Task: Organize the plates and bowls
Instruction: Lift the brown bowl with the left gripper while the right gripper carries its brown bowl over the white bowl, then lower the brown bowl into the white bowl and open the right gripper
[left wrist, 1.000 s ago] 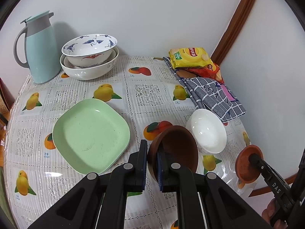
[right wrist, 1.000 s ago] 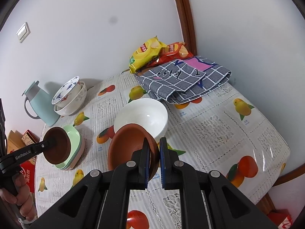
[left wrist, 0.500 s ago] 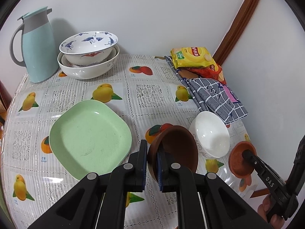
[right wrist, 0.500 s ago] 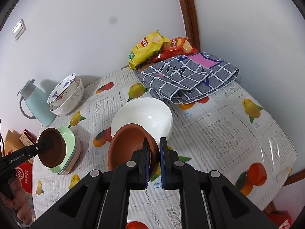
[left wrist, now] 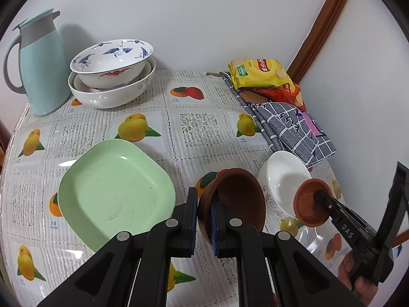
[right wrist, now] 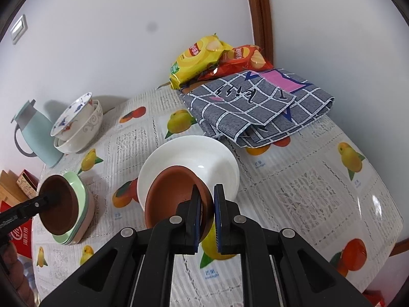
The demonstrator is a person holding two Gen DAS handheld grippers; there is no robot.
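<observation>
Brown bowls (left wrist: 237,199) (right wrist: 176,197) sit clenched in both jaws; "DAS" marks the right gripper (left wrist: 319,195), near Lay's bags (right wrist: 199,56).

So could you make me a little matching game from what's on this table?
Things:
1. white bowl
2. green plate
3. chip bags
4. jug

Places:
A. stacked on the folded cloth
B. far left, beside the nested bowls
C. under the right gripper's brown bowl
D. beside the left gripper's brown bowl

Pairs: 1-C, 2-D, 3-A, 4-B
</observation>
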